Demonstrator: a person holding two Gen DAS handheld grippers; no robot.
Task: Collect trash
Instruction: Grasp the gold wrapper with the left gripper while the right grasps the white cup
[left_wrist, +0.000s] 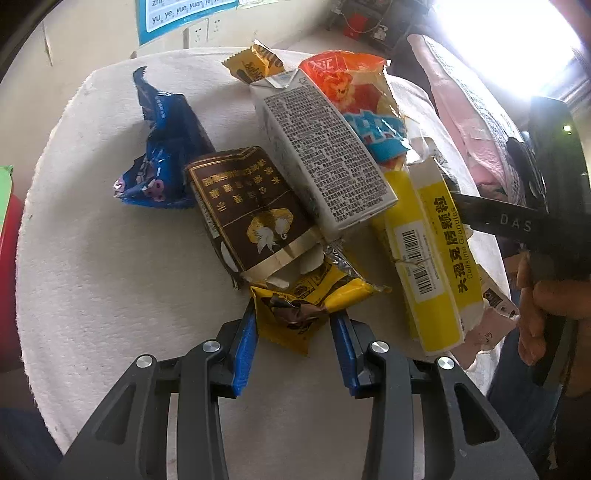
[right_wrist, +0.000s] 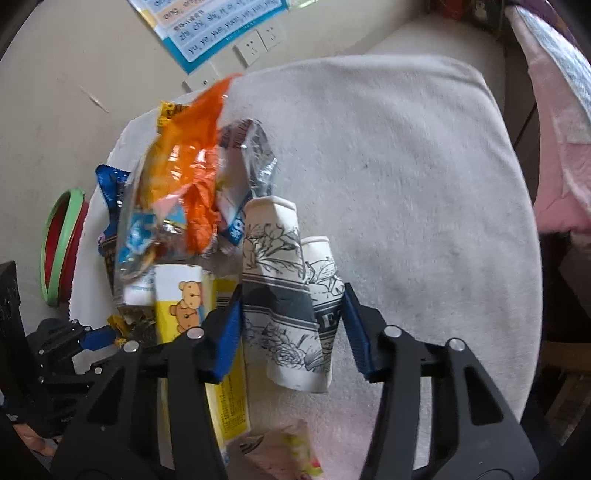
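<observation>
Both busy: left gripper pinches yellow wrapper at pile's near edge; right gripper, part-open, straddles flattened paper cups on white cloth, contact unclear.

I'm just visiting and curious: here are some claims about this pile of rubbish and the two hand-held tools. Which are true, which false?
1. The left tool grips a yellow wrapper. True.
2. The right tool is around a glass bottle. False: flattened paper cups sit between its pads.
3. The trash lies on a white cloth. True.
4. The blue wrapper is held by a tool. False: it lies untouched.
</observation>
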